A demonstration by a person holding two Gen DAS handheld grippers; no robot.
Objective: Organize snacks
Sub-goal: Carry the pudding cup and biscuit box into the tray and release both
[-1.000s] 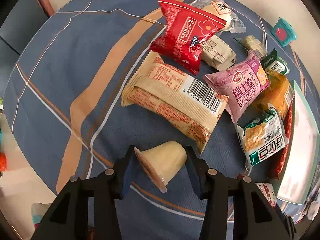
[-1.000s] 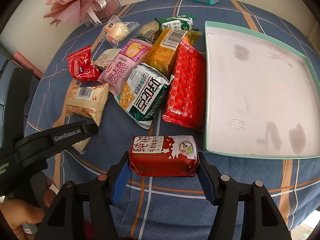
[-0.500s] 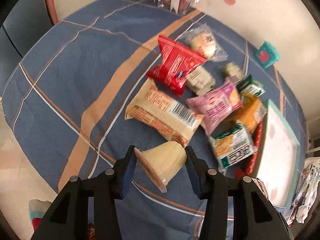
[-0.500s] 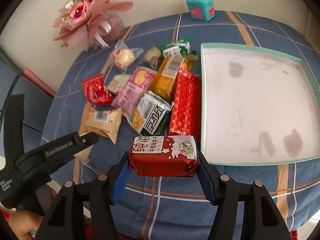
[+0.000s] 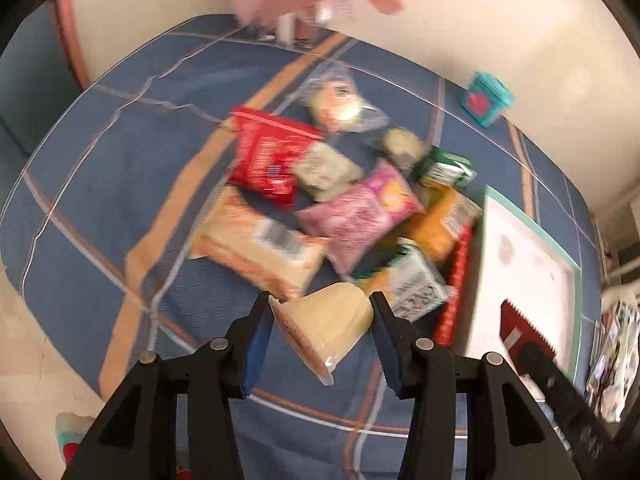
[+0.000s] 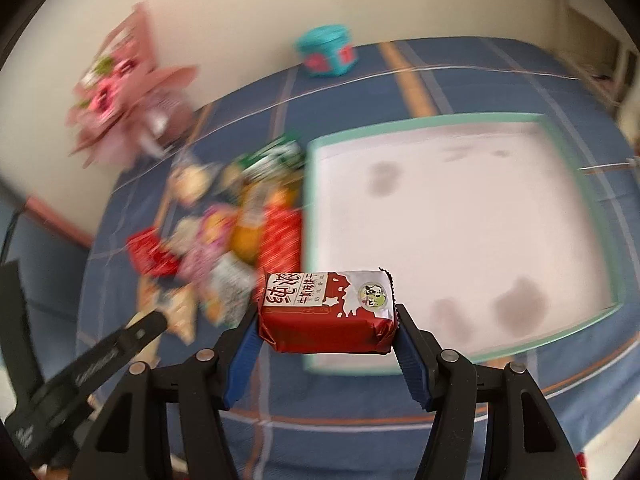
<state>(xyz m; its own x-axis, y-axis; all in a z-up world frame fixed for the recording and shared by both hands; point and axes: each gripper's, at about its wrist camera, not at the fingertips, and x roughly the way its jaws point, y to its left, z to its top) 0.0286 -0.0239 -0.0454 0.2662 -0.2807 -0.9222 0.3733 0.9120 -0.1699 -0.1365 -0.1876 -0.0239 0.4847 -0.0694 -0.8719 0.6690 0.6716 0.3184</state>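
My left gripper (image 5: 320,330) is shut on a pale yellow jelly cup (image 5: 326,326), held tilted above the blue checked tablecloth. In the right wrist view my right gripper (image 6: 326,316) is shut on a red and white biscuit pack (image 6: 326,310), lifted over the near left corner of the green-rimmed white tray (image 6: 540,118). The tray (image 5: 532,226) also shows at the right of the left wrist view. A blurred pile of snack packs (image 5: 320,200) lies left of the tray, seen too in the right wrist view as the snack pile (image 6: 224,240).
A pink flower bouquet (image 6: 120,100) and a small teal box (image 6: 326,56) stand at the table's far side by the wall. The body of the left gripper (image 6: 80,376) shows at the lower left of the right wrist view. Both views are motion-blurred.
Both grippers have risen with their loads, so the table looks farther off. The right one has swung right, from before the snack pile to over the tray's near corner.
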